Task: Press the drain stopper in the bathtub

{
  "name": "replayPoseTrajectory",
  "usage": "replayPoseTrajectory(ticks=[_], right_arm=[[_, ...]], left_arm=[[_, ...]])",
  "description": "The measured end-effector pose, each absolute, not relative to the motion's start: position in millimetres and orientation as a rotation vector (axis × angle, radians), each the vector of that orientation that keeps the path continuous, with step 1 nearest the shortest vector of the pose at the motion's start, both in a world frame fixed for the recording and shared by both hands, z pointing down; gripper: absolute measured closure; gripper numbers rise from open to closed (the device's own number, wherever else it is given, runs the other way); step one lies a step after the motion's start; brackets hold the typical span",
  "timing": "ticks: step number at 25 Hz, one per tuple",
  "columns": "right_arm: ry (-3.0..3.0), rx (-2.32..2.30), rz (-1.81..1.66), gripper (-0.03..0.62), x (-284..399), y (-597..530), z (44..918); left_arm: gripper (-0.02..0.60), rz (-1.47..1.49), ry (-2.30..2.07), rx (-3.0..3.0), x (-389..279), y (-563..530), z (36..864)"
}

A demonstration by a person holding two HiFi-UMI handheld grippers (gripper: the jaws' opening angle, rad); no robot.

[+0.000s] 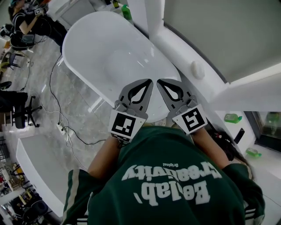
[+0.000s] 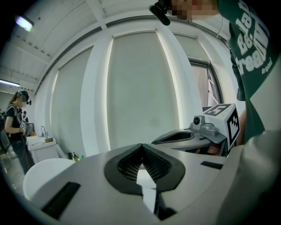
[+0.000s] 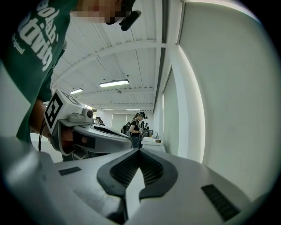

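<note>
A white oval bathtub (image 1: 109, 48) runs from the upper left to the middle of the head view; I cannot make out the drain stopper on its pale floor. Both grippers hover side by side over the tub's near end, angled toward each other. The left gripper (image 1: 150, 81) has its jaws closed tip to tip with nothing between them, and the right gripper (image 1: 159, 81) is the same. In the left gripper view, the left gripper (image 2: 141, 145) faces a blind-covered window, with the tub's rim (image 2: 37, 173) low at the left. In the right gripper view, the right gripper (image 3: 139, 150) is shut on nothing.
A round white knob (image 1: 197, 69) sits on the ledge right of the tub. Green bottles (image 1: 126, 12) stand at the tub's far end and others (image 1: 232, 117) on the right shelf. Cables (image 1: 66, 129) trail over the marble floor. A person (image 1: 26, 22) stands at the far left.
</note>
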State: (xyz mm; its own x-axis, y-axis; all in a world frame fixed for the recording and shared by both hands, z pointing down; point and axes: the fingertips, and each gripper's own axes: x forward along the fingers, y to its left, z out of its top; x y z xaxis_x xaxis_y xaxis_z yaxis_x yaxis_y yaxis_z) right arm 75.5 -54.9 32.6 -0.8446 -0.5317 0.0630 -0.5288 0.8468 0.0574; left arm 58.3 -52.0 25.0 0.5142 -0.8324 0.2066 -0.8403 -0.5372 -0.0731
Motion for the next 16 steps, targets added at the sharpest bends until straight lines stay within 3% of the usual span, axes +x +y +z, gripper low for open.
replayPoseTrajectory(ticks=[16], right_arm=[[-2.918,0.861,-0.045,0.582,97,-69,43]], left_arm=[[0.574,0.361,-1.473,2.723,72,-70,27]])
